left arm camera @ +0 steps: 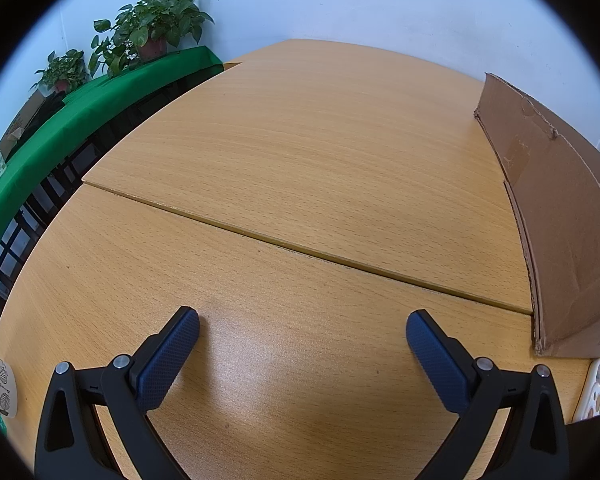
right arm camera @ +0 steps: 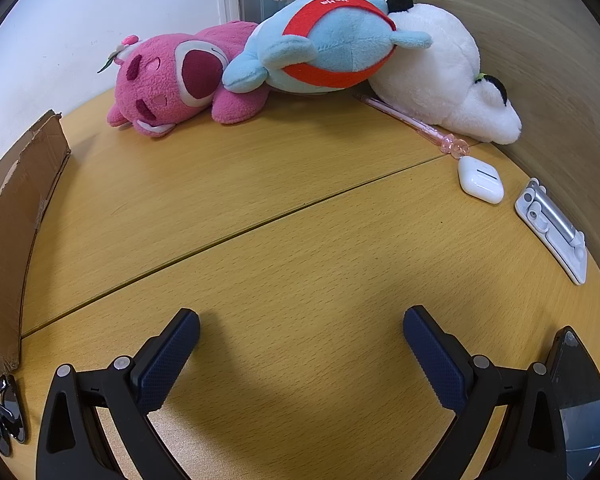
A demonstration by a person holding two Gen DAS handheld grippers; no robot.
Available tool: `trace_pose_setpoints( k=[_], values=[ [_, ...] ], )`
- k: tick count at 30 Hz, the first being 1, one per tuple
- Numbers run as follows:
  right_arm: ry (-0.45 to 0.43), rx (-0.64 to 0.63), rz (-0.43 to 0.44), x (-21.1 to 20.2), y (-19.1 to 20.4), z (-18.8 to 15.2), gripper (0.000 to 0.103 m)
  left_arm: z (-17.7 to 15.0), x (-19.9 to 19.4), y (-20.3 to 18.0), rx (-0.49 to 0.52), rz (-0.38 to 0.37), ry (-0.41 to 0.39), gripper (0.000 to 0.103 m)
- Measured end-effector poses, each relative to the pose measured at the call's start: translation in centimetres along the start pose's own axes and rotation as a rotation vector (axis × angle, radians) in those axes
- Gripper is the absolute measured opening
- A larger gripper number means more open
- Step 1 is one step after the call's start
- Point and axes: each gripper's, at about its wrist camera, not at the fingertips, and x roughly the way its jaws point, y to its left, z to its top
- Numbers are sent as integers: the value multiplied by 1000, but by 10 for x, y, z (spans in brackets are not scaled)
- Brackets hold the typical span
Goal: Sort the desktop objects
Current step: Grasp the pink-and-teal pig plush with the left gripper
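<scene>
With both my left gripper point(left arm camera: 303, 330) and right gripper point(right arm camera: 301, 328) spread wide and empty over bare bench, I worry that reaching the earbud case point(right arm camera: 481, 180) near the right edge could knock the pink pen point(right arm camera: 414, 124) touching it.

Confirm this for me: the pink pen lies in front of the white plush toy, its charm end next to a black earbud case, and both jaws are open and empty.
One thing is off: the earbud case is white, not black, as the right wrist view shows. The rest holds: the pink pen lies in front of the white plush toy, and both the left gripper and right gripper have open, empty jaws.
</scene>
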Motion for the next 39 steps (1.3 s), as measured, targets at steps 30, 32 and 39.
trace_pose_setpoints(
  k=[30, 32, 39],
  values=[
    [88, -910, 862, -259, 218, -270, 103, -164, -210, -104, 206, -652, 16, 102],
    [110, -930, 831, -251, 230, -285, 102, -170, -205, -108, 225, -693, 43, 102],
    [134, -956, 769, -240, 234, -303, 73, -192, -202, -120, 327, -729, 88, 99]
  ],
)
